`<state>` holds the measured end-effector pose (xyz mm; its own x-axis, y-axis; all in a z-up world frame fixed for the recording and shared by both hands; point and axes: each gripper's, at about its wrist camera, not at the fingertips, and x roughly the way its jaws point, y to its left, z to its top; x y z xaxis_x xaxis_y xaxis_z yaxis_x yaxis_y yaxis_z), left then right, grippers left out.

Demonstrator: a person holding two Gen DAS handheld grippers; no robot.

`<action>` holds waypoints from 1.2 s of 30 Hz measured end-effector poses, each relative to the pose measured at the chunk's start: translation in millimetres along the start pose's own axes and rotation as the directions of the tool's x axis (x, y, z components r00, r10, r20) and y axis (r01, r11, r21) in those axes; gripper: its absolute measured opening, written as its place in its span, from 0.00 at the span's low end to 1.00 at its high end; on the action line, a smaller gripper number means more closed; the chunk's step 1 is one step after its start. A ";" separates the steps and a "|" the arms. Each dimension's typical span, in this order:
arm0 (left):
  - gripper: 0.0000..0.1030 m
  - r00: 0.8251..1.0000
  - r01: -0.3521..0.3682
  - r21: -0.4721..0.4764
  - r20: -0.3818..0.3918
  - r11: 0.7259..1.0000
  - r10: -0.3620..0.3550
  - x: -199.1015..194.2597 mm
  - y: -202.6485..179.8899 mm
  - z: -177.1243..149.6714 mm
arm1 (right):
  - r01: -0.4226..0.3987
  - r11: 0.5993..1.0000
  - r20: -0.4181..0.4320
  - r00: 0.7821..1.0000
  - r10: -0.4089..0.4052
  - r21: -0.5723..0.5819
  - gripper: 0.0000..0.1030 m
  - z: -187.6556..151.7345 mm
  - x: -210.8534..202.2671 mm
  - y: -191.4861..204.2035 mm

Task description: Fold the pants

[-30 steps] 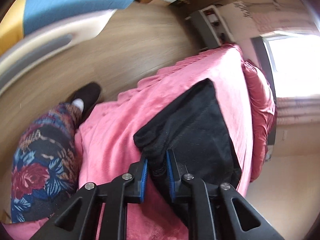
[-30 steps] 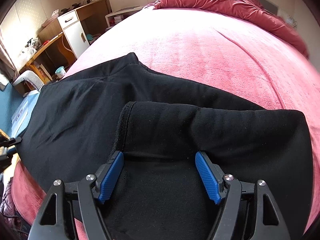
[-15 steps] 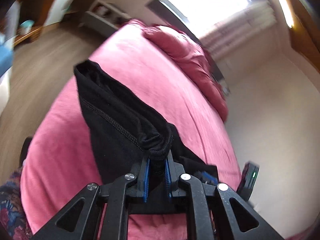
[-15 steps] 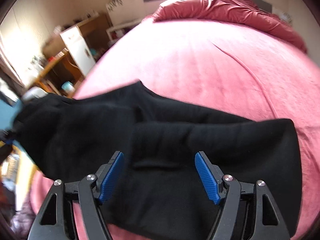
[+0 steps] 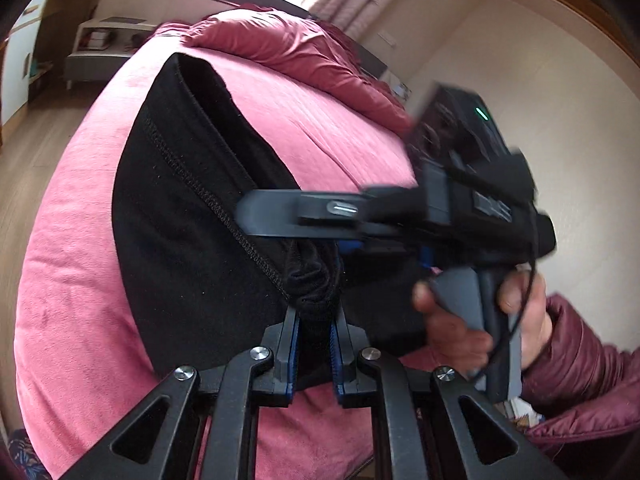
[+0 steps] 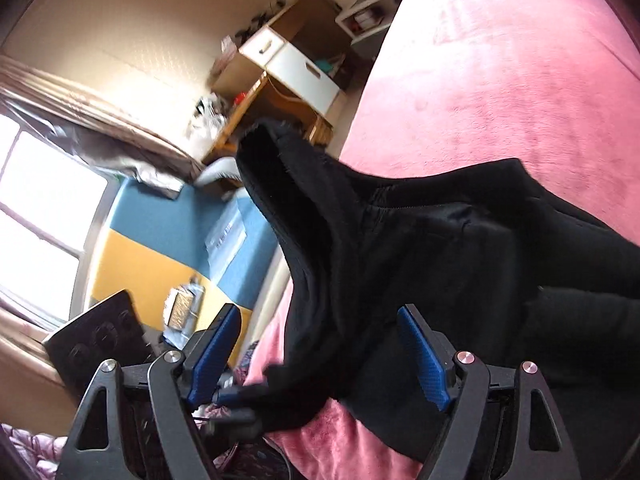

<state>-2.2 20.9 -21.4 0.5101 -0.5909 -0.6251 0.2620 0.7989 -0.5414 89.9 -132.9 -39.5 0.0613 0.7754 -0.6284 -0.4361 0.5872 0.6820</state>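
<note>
Left wrist view: the bed (image 5: 80,320), covered in a pink blanket, fills most of the frame from lower left up to the centre, with a rumpled crimson duvet (image 5: 288,48) heaped at its far end near the top. Across the middle of the bed lie the black pants (image 5: 180,240), one stitched seam running diagonally from upper left toward the bottom centre, where a bunched fold of the fabric rises between the blue pads of the left claw (image 5: 314,344); that claw is clamped tight on the fold. At the right of the frame a hand (image 5: 480,320) in a maroon puffy sleeve (image 5: 580,368) holds the handle of the right claw's body, its black finger reaching leftward over the pants (a small green light glows on top of the unit). In the right wrist view the same bed takes the upper right, and the pants (image 6: 440,260) spread across the centre and lower right, one end lifted to a peak near the middle of the frame. The right claw (image 6: 320,356) at the bottom has its blue pads (image 6: 424,364) spread wide and opening further; black fabric sits between them, but the pads do not press on it. A wooden desk (image 6: 280,92) with white drawers (image 6: 296,64) stands at the upper centre, and a blue and yellow mat (image 6: 160,248) lies at the left.
</note>
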 end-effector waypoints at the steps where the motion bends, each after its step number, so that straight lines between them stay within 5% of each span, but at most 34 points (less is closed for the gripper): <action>1: 0.12 1.000 0.003 0.016 -0.011 1.000 -0.003 2.4 -3.8 -1.2 | 0.030 0.999 -0.050 0.998 -0.031 -0.035 0.77 3.5 18.1 5.3; 2: 0.12 1.000 0.006 0.027 -0.020 1.000 -0.005 5.1 -6.8 -1.1 | 0.030 0.999 -0.050 0.998 -0.031 -0.035 0.67 3.5 18.1 5.3; 3: 0.12 1.000 0.007 0.039 -0.029 0.999 -0.006 6.5 -8.6 -1.9 | 0.054 0.997 -0.067 0.996 -0.057 -0.054 0.43 4.0 24.9 7.0; 5: 0.12 0.999 -0.010 0.059 -0.032 0.998 0.012 5.4 -10.5 -1.4 | 0.139 0.985 -0.092 0.985 -0.148 -0.098 0.17 3.1 35.4 9.5; 6: 0.12 0.999 0.000 0.049 -0.032 0.999 0.001 2.2 -7.9 0.1 | 0.160 0.982 -0.093 0.981 -0.170 -0.104 0.15 0.5 37.0 7.2; 11: 0.22 0.981 0.192 -0.151 0.065 0.970 -0.184 -33.2 32.5 10.0 | 0.116 0.992 -0.041 0.992 -0.117 -0.040 0.14 5.5 21.0 -2.4; 15: 0.23 0.976 0.185 -0.342 0.174 0.921 -0.131 -57.1 84.2 10.0 | 0.049 0.999 0.020 0.999 -0.049 -0.011 0.14 9.0 -5.8 7.0; 19: 0.24 0.988 0.076 -0.424 0.154 0.902 -0.011 -57.2 110.8 9.8 | 0.003 1.000 0.070 0.998 -0.001 -0.023 0.14 11.5 -31.6 22.9; 24: 0.25 0.995 0.051 -0.399 0.101 0.916 -0.012 -33.5 98.7 19.3 | -0.028 0.999 0.141 0.990 0.030 -0.017 0.14 4.6 -74.4 32.5; 30: 0.27 0.993 0.109 -0.301 0.074 0.947 -0.091 1.2 59.4 40.1 | -0.054 0.998 0.267 0.963 0.042 0.037 0.14 -13.1 -128.5 28.0; 36: 0.27 0.990 0.135 -0.184 -0.013 0.974 -0.140 43.8 5.8 54.7 | -0.011 0.988 0.348 0.937 -0.044 0.157 0.14 -56.6 -176.0 -13.1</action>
<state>66.5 5.8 -21.2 0.4577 -0.6980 -0.5507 0.1732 0.6775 -0.7148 34.1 -290.2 40.9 0.3888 0.7809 -0.4889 -0.2905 0.6075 0.7393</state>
